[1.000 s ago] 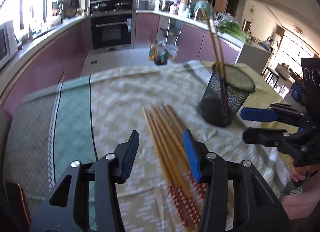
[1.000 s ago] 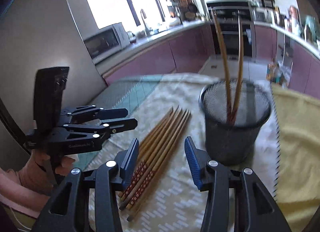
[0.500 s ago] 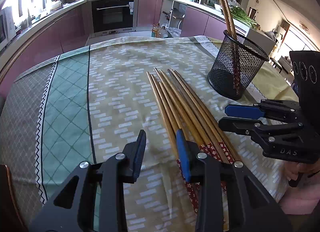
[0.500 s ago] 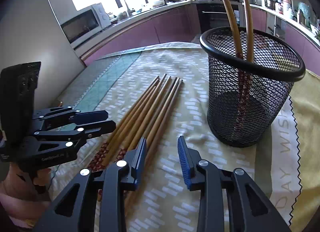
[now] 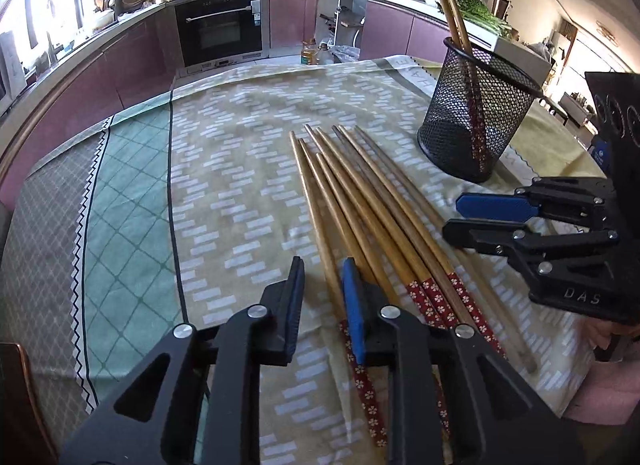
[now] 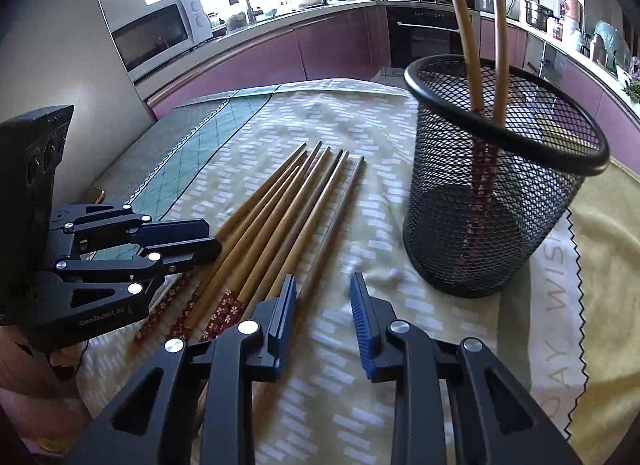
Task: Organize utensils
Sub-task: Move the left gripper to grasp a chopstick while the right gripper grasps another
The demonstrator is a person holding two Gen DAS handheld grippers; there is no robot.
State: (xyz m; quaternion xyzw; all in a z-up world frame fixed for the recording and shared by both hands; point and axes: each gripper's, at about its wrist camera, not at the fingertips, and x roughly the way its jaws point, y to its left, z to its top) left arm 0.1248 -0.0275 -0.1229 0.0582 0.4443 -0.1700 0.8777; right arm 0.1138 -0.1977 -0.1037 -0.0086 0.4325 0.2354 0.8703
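Note:
Several wooden chopsticks (image 5: 360, 209) with red flowered handles lie side by side on the patterned tablecloth; they also show in the right wrist view (image 6: 280, 217). A black mesh holder (image 5: 476, 117) stands upright at the right with two chopsticks (image 6: 480, 65) inside; it also shows in the right wrist view (image 6: 496, 193). My left gripper (image 5: 322, 277) is open, low over the cloth, with the leftmost chopstick between its fingers. My right gripper (image 6: 322, 297) is open and empty, low beside the rightmost chopstick, in front of the holder. Each gripper shows in the other's view: the right one (image 5: 460, 217), the left one (image 6: 208, 237).
The table carries a beige patterned cloth (image 5: 240, 169), a green checked cloth (image 5: 128, 185) at the left and a yellow cloth (image 6: 600, 265) under the holder. Kitchen counters, an oven (image 5: 220, 29) and a microwave (image 6: 156, 37) stand behind the table.
Both grippers have come down toward the cloth and nearer the chopsticks' handle ends. The left gripper's jaws have narrowed around the leftmost chopstick. The chopsticks and holder have not moved.

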